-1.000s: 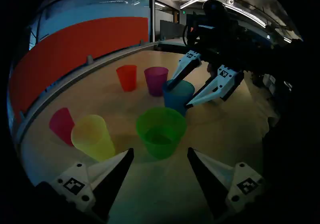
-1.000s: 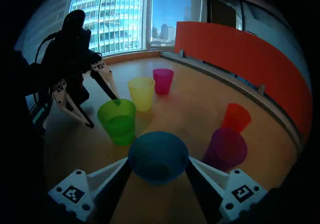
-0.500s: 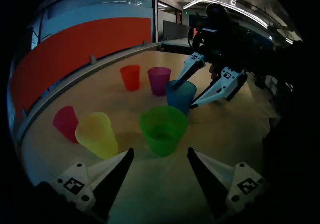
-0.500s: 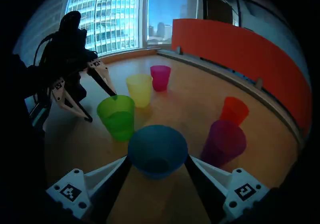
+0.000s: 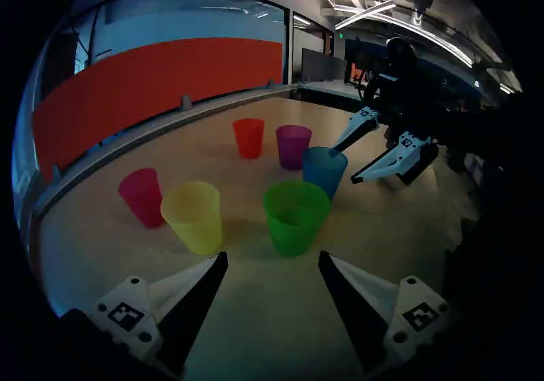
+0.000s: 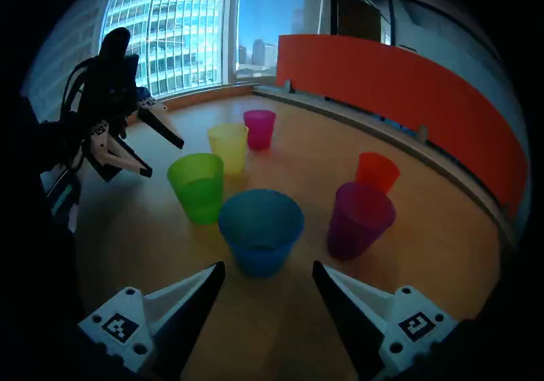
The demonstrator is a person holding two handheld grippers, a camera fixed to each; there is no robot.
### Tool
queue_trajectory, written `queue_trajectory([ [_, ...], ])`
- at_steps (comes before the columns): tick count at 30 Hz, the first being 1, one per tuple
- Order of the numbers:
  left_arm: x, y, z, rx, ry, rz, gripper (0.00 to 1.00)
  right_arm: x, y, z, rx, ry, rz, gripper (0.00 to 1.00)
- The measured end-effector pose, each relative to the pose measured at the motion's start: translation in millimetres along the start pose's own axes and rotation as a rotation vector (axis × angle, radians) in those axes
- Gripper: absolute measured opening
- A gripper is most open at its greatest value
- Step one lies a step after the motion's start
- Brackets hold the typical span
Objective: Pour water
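Several coloured plastic cups stand upright on a wooden table (image 5: 272,326). A green cup (image 5: 296,216) (image 6: 197,187) stands just beyond the tips of my left gripper (image 5: 270,257), which is open and apart from it. Behind the green cup is a blue cup (image 5: 324,170) (image 6: 260,230). It stands just ahead of my right gripper (image 6: 268,267), which is open and not touching it. Across the table, the right gripper (image 5: 343,164) shows behind the blue cup, and the left gripper (image 6: 166,160) shows beside the green cup. Whether the cups hold water is hard to tell.
A yellow cup (image 5: 194,216) (image 6: 228,147) and a pink cup (image 5: 142,196) (image 6: 259,128) stand by the green one. An orange cup (image 5: 249,137) (image 6: 376,172) and a purple cup (image 5: 293,146) (image 6: 358,218) stand by the blue one. An orange wall panel (image 5: 156,75) runs behind the table's raised edge.
My right gripper has drawn back from the blue cup, which earlier sat between its fingers. My left gripper has also pulled back from the green cup. The cups stay in place.
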State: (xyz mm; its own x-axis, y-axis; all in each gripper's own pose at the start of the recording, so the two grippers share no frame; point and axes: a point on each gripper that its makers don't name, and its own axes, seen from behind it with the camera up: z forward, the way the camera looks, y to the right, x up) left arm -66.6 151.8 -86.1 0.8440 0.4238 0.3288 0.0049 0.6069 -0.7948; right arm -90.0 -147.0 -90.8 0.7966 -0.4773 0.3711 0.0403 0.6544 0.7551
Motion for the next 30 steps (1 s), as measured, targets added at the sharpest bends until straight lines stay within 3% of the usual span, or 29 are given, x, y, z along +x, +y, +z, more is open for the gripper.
queue_trajectory([
  [6,-3,-7.5,-15.4,0.036,0.007,-0.009,1.00,-5,3,-18.2,-0.024,0.005,0.011,1.00],
  [12,-1,-13.7,-20.5,0.066,0.021,-0.019,1.00,-5,6,-24.9,-0.050,0.021,0.029,1.00],
  [18,4,-32.6,-24.7,0.140,0.047,-0.047,1.00,0,15,-32.9,-0.088,0.054,0.060,1.00],
  [30,20,-78.0,-46.5,0.345,0.171,-0.123,1.00,14,58,-55.1,-0.253,0.156,0.167,1.00],
])
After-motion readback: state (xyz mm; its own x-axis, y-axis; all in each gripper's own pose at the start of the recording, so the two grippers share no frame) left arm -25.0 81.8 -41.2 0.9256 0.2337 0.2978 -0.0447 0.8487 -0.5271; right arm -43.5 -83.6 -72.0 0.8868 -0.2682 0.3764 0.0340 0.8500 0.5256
